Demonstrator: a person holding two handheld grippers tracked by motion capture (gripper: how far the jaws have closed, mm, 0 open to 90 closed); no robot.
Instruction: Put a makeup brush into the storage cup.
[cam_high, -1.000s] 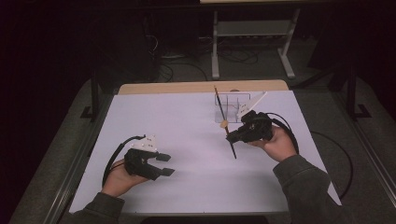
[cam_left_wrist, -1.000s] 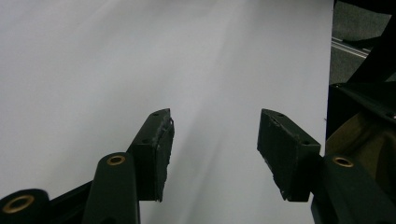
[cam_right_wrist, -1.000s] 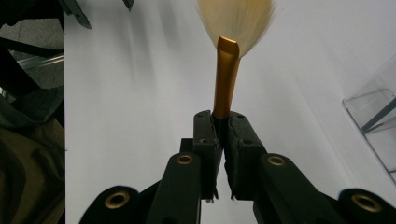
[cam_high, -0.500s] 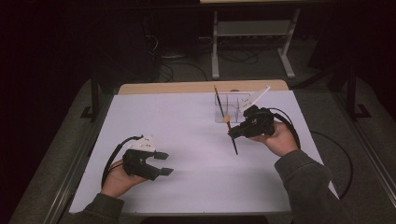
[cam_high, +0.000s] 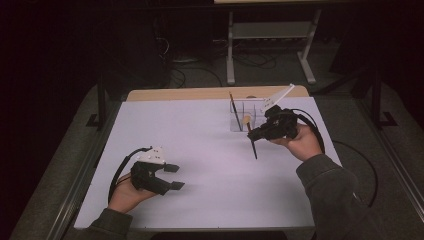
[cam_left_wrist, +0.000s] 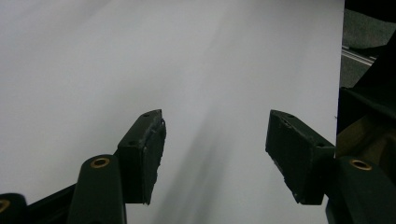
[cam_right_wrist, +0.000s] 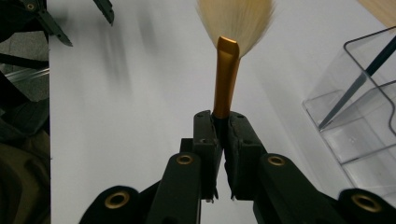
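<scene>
One makeup brush (cam_right_wrist: 227, 70) pinched at its handle in my right gripper (cam_right_wrist: 223, 122); left gripper (cam_left_wrist: 215, 140) spread, empty. Risk: the thin handle pivoting between the pads, bristles ahead splaying.

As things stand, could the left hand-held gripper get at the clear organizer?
Probably yes: the left hand-held gripper is open with bare white table between. But the right hand-held gripper, holding a brush, sits beside the clear organizer.

My left tool (cam_left_wrist: 215, 158) over the bare white bench (cam_left_wrist: 187, 56).
Both of my black jaws stand wide apart with nothing between them (just a soft shadow on the white surface); at the right edge the bench ends, and dark shapes I cannot make out lie beyond.
</scene>
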